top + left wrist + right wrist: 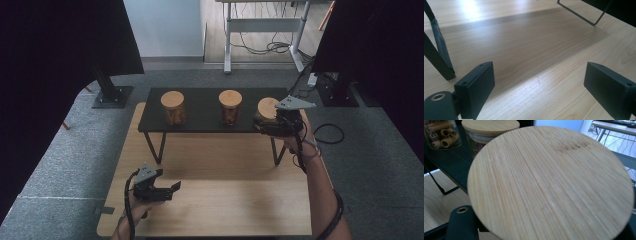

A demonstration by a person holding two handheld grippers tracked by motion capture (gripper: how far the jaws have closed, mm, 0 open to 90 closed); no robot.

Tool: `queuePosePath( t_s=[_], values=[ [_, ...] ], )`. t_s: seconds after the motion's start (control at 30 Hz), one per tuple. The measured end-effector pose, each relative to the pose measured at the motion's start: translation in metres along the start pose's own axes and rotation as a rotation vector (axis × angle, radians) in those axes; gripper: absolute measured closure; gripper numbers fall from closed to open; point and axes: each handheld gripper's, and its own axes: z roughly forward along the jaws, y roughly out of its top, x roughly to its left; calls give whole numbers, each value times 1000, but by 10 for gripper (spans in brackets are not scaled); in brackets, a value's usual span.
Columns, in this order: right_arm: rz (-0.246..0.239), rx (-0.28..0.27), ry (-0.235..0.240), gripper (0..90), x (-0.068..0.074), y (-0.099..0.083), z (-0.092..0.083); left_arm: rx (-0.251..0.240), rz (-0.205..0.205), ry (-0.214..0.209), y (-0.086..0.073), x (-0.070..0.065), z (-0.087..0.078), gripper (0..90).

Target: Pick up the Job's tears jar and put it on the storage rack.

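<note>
Three glass jars with round bamboo lids stand on a black raised shelf (200,107): a left jar (173,107), a middle jar (230,106) and a right jar (266,107). My right gripper (263,123) comes in from the right and is shut on the right jar's body, just under the lid. In the right gripper view that lid (551,185) lies close over the jaws and hides them, apart from one finger (461,225). My left gripper (173,189) rests low over the wooden table (225,200) at the front left. It is open (539,82), with nothing between its pads.
The shelf stands on thin black wire legs (584,17) across the far half of the table. The left jar (442,135) holds rolled wafers. Beyond the table are grey carpet, black stands (107,90) and a desk with cables (265,30).
</note>
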Motion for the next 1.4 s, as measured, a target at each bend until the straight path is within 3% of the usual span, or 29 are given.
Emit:
queuePosePath(
  t_s=[0.57,1.23,1.4],
  values=[
    [3,9,-31,244,-1,4,11,4,1,0,0,0,2,92],
    [56,19,-62,244,-4,2,29,11,6,1,0,-1,2,91],
    [61,28,-83,242,1,4,32,15,8,1,0,-1,3,92]
  ],
)
